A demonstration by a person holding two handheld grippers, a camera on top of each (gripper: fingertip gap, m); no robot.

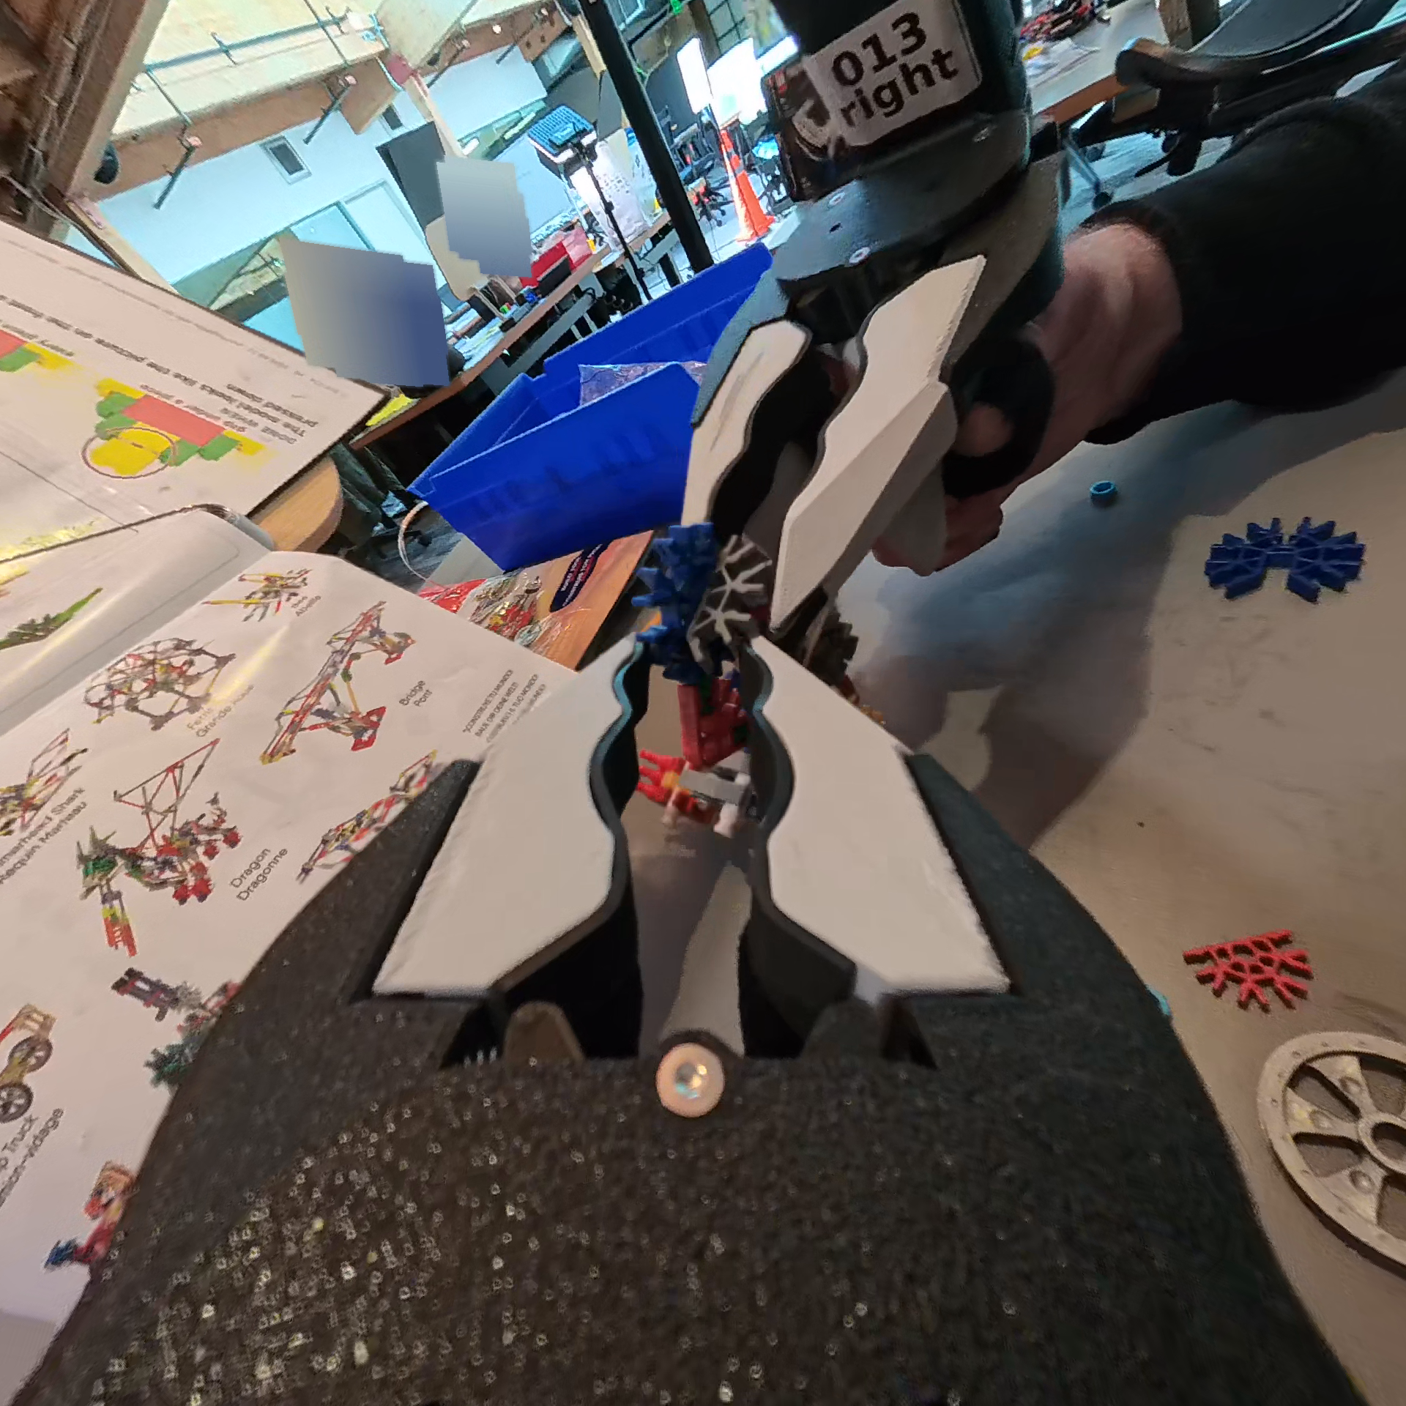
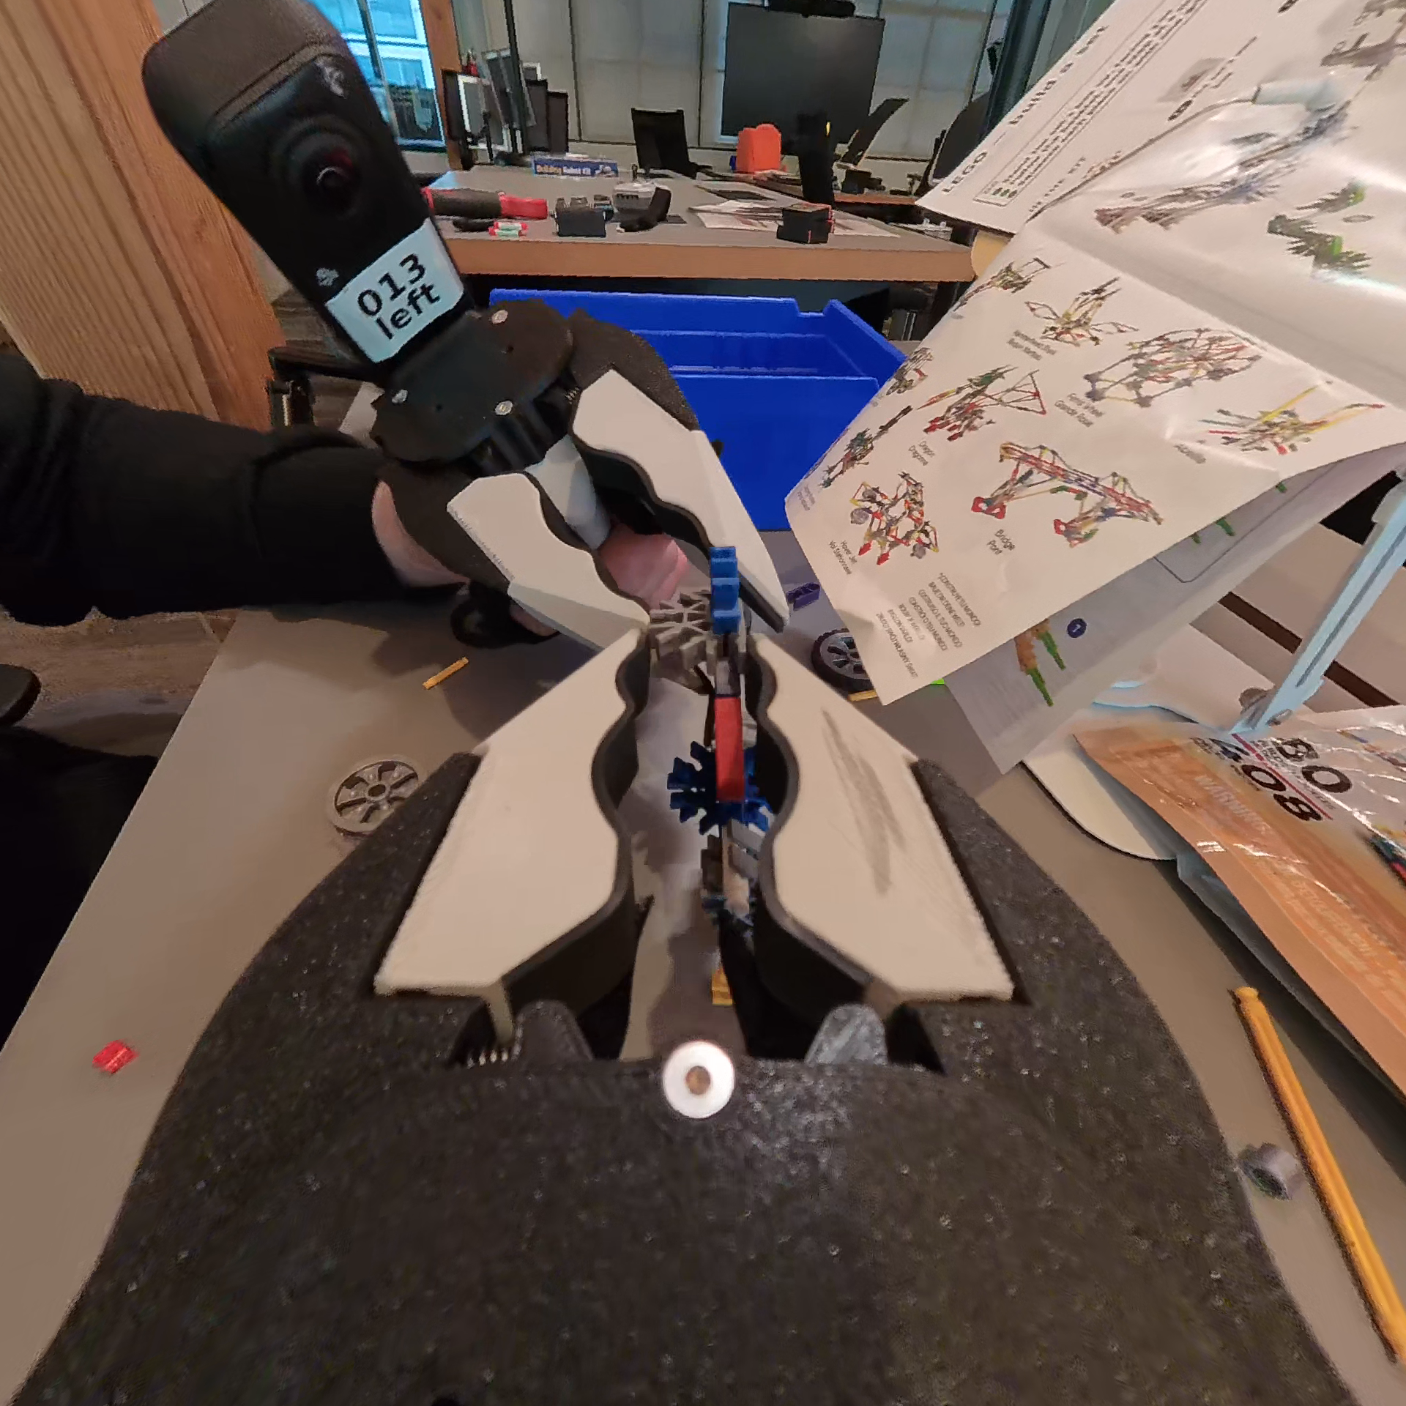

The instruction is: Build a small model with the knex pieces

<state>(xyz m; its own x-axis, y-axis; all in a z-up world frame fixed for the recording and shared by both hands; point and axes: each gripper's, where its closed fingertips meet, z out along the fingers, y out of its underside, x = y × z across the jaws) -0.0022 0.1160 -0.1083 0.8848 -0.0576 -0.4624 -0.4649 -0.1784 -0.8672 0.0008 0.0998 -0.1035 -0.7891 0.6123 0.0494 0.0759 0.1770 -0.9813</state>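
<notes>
A small assembly of plastic construction-toy connectors is held in the air between both grippers. In the left wrist view it shows a blue snowflake connector (image 1: 675,601), a grey one (image 1: 732,601) and red pieces (image 1: 711,723). My left gripper (image 1: 692,654) is shut on its lower part. My right gripper (image 1: 742,570) comes in from the upper right and closes on its top. In the right wrist view, my right gripper (image 2: 696,647) is shut on the assembly's red piece (image 2: 726,745) and blue connector (image 2: 692,791). My left gripper (image 2: 707,620) meets it from the upper left at a grey connector (image 2: 681,624).
A blue bin (image 1: 609,426) (image 2: 761,380) stands behind. An open instruction booklet (image 1: 228,723) (image 2: 1065,456) is propped at one side. On the grey table lie blue connectors (image 1: 1286,559), a red connector (image 1: 1248,970), grey wheels (image 1: 1339,1141) (image 2: 375,791), a yellow rod (image 2: 1324,1179) and a plastic bag (image 2: 1255,822). Left and right tips are no more than a few centimetres apart.
</notes>
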